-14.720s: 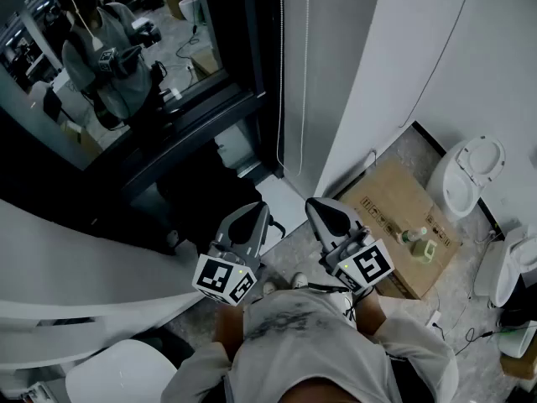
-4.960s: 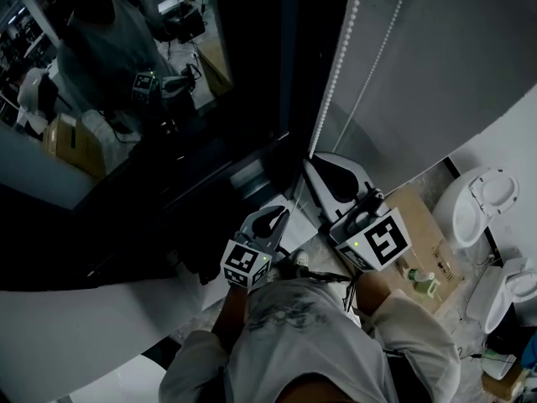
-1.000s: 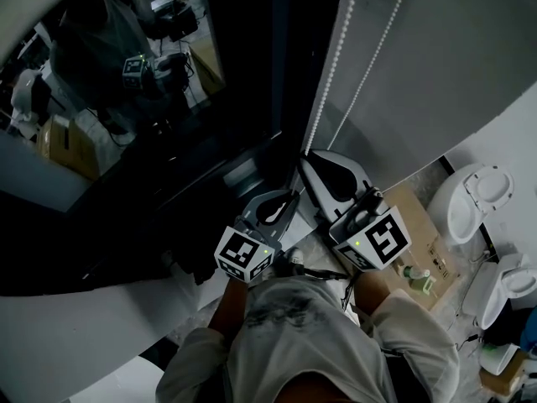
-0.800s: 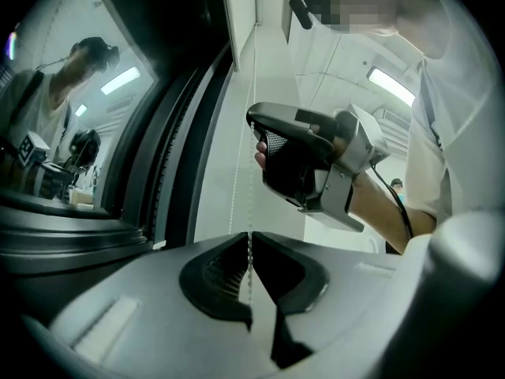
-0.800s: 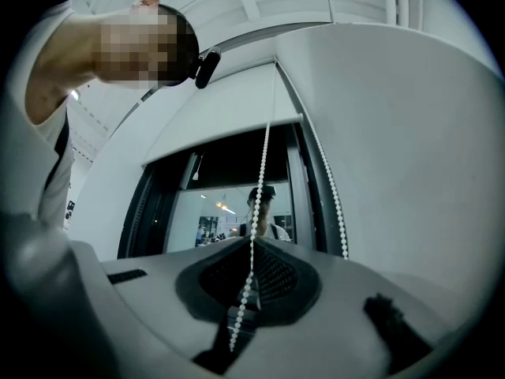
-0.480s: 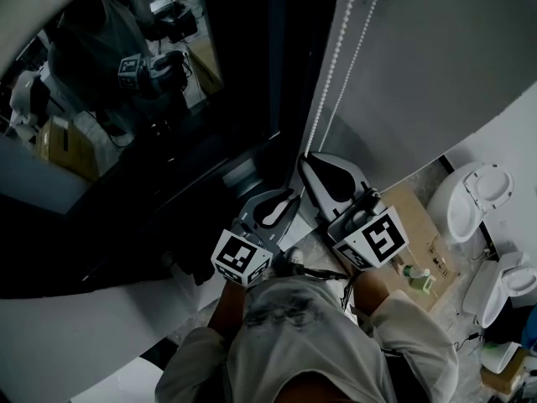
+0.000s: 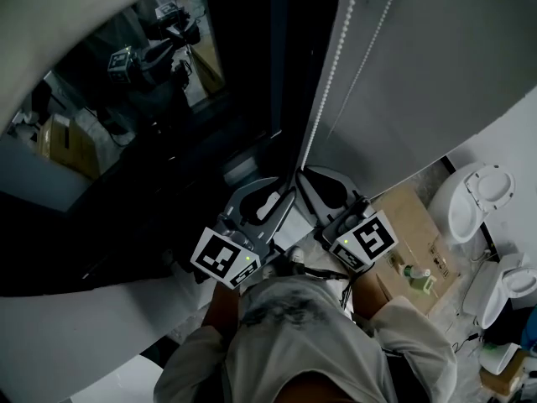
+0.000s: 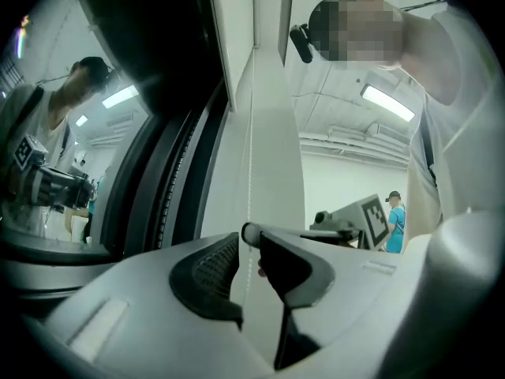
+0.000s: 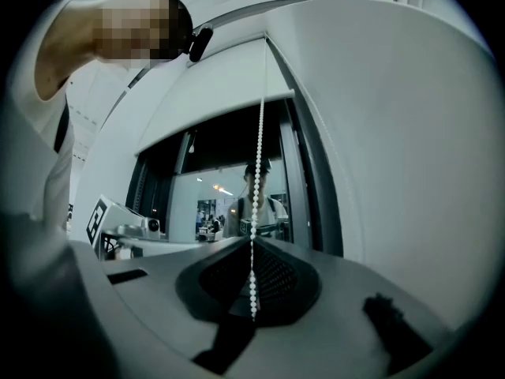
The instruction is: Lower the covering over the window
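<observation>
Now the right gripper [image 9: 252,242] clamps the bead chain [image 9: 259,164]. The left gripper [image 8: 249,242] stands open around another strand [image 8: 252,133].

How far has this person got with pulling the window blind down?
Done: the right gripper is shut on the bead chain. In hand: the left gripper stands open with a strand of chain between its jaws, seemingly ready to pull. Left: the dark window glass looks mostly uncovered, so most of the lowering remains.

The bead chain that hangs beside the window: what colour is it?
White. The thin chain of small round beads shows best in the right gripper view.
</observation>
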`<state>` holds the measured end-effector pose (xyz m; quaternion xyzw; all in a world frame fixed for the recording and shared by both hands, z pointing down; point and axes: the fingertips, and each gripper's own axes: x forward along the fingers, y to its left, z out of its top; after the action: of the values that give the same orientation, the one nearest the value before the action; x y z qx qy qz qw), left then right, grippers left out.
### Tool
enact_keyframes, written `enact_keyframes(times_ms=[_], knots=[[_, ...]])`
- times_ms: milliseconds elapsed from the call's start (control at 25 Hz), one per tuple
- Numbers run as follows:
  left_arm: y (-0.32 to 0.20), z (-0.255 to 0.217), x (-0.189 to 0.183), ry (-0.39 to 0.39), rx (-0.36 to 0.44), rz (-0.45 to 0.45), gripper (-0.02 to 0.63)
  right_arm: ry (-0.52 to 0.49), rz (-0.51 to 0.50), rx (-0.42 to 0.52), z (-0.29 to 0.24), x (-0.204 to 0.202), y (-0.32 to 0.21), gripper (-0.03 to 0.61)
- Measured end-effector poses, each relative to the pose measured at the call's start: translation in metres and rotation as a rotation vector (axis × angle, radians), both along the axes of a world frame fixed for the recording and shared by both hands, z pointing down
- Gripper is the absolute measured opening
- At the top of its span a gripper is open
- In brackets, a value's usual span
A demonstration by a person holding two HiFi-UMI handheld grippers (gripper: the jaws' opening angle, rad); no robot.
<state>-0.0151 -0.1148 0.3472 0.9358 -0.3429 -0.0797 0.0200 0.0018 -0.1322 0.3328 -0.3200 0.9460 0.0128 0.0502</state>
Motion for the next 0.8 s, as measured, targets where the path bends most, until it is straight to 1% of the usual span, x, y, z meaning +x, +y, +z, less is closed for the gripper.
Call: enact_keyframes(times_ms=[280,480,560,800], knots=[[-0.006,-0.025,0.004,-0.001,0.057,0.000,0.094,0.026,-0.019,-0.062,0.029,-0.009,0.003,0.020],[-0.012,-0.040,0.010,-0.006,0.099,0.000,0.095,0.018,-0.022,-0.079,0.034,-0.007,0.005,0.020],[-0.014,-0.046,0.012,-0.003,0.111,-0.003,0.095,0.036,-0.022,-0.091,0.041,-0.007,0.006,0.020],[-0.023,-0.063,0.018,-0.004,0.152,-0.001,0.095,0.050,-0.031,-0.160,0.069,-0.010,0.016,0.020]])
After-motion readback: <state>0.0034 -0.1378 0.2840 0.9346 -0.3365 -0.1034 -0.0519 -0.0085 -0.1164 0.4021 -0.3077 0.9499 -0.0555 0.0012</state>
